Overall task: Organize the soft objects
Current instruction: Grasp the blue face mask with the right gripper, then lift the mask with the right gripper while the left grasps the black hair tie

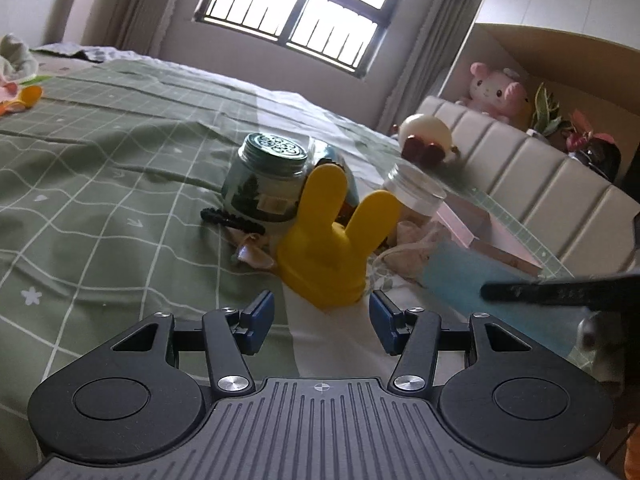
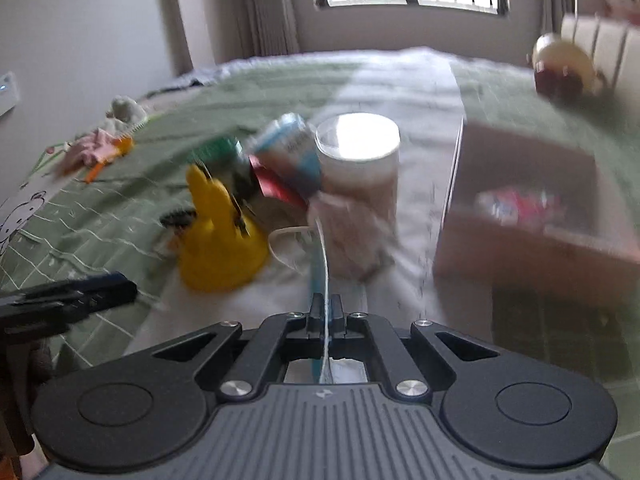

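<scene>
The right hand-held gripper (image 2: 325, 312) is clamped on a thin blue face mask (image 2: 320, 264); the left hand-held gripper (image 1: 322, 320) gapes wide just short of a yellow rubber glove (image 1: 328, 248) on the bed (image 1: 100, 152). Far right, a pink box (image 2: 520, 240) holds red-and-white items, too blurred to identify.

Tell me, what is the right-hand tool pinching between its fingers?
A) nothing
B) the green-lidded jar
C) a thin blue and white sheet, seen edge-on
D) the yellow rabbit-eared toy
C: in the right wrist view the right gripper is closed on a thin blue and white sheet, while the yellow toy sits apart on the bed.
</scene>
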Demonstrator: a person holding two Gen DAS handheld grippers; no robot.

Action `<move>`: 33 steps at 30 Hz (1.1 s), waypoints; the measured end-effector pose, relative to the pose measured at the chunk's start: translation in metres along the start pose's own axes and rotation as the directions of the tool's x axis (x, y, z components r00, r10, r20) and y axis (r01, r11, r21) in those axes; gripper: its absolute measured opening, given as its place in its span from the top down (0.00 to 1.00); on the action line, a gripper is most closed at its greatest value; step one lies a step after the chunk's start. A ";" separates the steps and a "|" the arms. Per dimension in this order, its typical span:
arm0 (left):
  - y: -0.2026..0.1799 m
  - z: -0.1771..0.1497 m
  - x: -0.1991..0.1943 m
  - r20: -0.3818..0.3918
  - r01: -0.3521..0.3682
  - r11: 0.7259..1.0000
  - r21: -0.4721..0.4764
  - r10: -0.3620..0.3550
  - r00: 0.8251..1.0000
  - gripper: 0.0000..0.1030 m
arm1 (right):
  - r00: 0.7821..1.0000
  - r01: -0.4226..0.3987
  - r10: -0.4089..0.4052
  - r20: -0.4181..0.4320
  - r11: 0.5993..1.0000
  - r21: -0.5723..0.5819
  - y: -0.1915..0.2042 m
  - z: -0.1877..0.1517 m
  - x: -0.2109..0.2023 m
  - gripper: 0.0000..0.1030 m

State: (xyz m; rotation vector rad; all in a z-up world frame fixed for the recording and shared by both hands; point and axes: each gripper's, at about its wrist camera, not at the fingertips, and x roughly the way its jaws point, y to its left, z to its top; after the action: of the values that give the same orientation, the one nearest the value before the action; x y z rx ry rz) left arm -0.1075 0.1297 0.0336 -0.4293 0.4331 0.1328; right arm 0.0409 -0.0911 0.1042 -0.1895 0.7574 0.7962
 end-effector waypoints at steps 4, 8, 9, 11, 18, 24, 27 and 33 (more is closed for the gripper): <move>0.003 0.000 0.003 -0.006 -0.006 1.000 -0.012 0.006 1.000 0.45 | 0.983 -0.176 0.179 -0.047 0.982 0.072 -0.009 -0.012 0.002 0.99; -0.005 0.000 0.007 -0.019 0.030 1.000 0.007 -0.030 0.999 0.45 | 0.955 -0.287 0.295 -0.036 0.948 0.139 -0.017 -0.019 -0.004 0.98; -0.009 0.000 0.010 -0.027 0.046 0.999 0.018 -0.045 0.999 0.45 | 0.963 -0.262 0.268 -0.030 0.957 0.128 -0.018 -0.021 -0.003 0.98; -0.019 0.000 0.015 -0.043 0.067 0.997 0.042 -0.066 0.997 0.45 | 0.982 -0.181 0.185 -0.030 0.979 0.089 -0.018 -0.025 -0.001 0.97; -0.047 -0.008 0.035 -0.106 0.107 0.987 0.116 -0.095 0.990 0.45 | 0.999 0.045 -0.043 0.020 0.993 -0.106 -0.014 -0.049 -0.004 0.52; -0.054 -0.015 0.044 -0.139 0.098 0.987 0.128 -0.080 0.987 0.45 | 0.953 0.290 -0.234 0.194 0.892 -0.348 0.005 -0.076 -0.013 0.46; -0.056 -0.016 0.047 -0.145 0.095 0.987 0.131 -0.076 0.987 0.45 | 0.945 0.304 -0.215 0.247 0.858 -0.413 0.013 -0.082 -0.020 0.46; -0.057 -0.017 0.050 -0.153 0.087 0.988 0.127 -0.067 0.986 0.45 | 0.991 0.096 -0.055 0.125 0.932 -0.351 0.014 -0.074 -0.011 0.46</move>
State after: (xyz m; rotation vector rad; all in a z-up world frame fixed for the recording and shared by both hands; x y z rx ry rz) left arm -0.0568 0.0730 0.0192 -0.3252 0.5678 -0.0038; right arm -0.0146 -0.1193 0.0595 -0.4930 0.4900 0.8596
